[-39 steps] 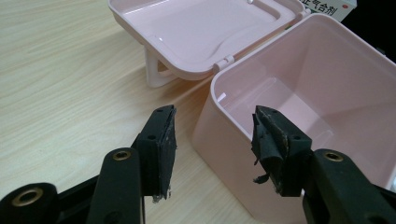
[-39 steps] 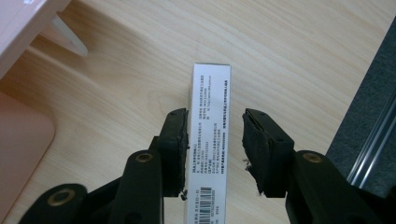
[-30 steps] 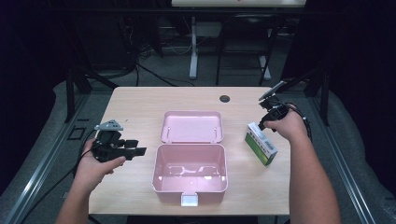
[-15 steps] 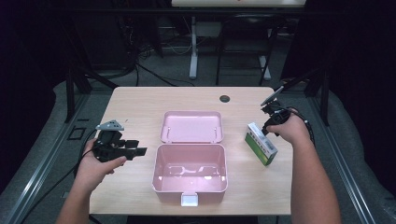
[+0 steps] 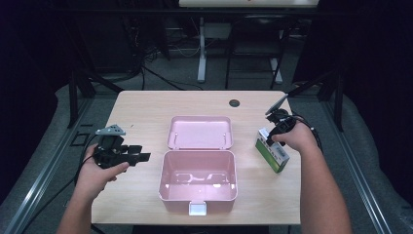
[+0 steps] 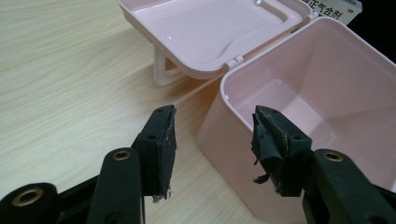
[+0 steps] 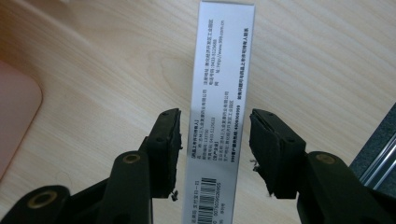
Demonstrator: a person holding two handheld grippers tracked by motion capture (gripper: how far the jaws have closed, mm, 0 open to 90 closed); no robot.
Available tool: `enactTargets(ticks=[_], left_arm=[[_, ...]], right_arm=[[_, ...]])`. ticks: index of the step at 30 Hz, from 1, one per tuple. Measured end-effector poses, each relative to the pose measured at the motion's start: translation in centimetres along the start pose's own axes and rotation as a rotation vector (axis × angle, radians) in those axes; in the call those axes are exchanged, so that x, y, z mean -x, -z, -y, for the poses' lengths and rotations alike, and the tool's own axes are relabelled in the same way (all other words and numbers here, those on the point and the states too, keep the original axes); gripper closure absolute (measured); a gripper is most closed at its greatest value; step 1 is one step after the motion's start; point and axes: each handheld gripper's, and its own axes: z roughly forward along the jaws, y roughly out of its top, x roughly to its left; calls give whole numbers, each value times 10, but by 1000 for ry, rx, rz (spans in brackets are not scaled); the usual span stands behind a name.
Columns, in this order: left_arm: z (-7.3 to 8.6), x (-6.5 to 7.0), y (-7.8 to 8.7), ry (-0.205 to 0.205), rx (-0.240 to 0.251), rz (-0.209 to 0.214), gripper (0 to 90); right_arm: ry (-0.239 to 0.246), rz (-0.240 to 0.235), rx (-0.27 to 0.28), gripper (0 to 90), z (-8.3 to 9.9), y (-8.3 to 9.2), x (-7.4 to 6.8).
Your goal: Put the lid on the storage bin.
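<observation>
A pink plastic box (image 5: 163,180) stands open at mid-table, its lid (image 5: 200,131) folded back behind it. A green and white medicine carton (image 5: 275,153) lies to its right. My right gripper (image 5: 269,140) points down over the carton's far end. In the right gripper view the carton (image 7: 222,70) runs between the pads of the right gripper (image 7: 215,119) with a thin gap on each side. Those jaws have just been opening. My left gripper (image 5: 140,152) is held open left of the box. In the left gripper view its jaws (image 6: 215,116) frame the box wall (image 6: 219,140) and hold nothing.
A dark round grommet (image 5: 234,103) sits in the tabletop near the far edge. The table's right edge (image 5: 297,146) runs close beside the carton. Bare wood (image 5: 136,112) lies left of and behind the box. Chair and desk legs stand on the floor beyond.
My right hand has shifted slightly toward the near side over the carton. The left hand, the pink box and the carton stay where they were.
</observation>
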Motion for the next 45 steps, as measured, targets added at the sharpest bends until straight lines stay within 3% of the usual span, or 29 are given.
enactTargets(ticks=[17,35,45], left_arm=[[0,-2,1,7,11,3,496],[0,-2,-1,7,10,2,496],[0,-1,-1,6,9,4,496]], right_arm=[[2,-4,-34,617,2,-9,-2],[126,-52,-79,619,8,-7,-20],[136,-36,-108,611,4,-7,-24]])
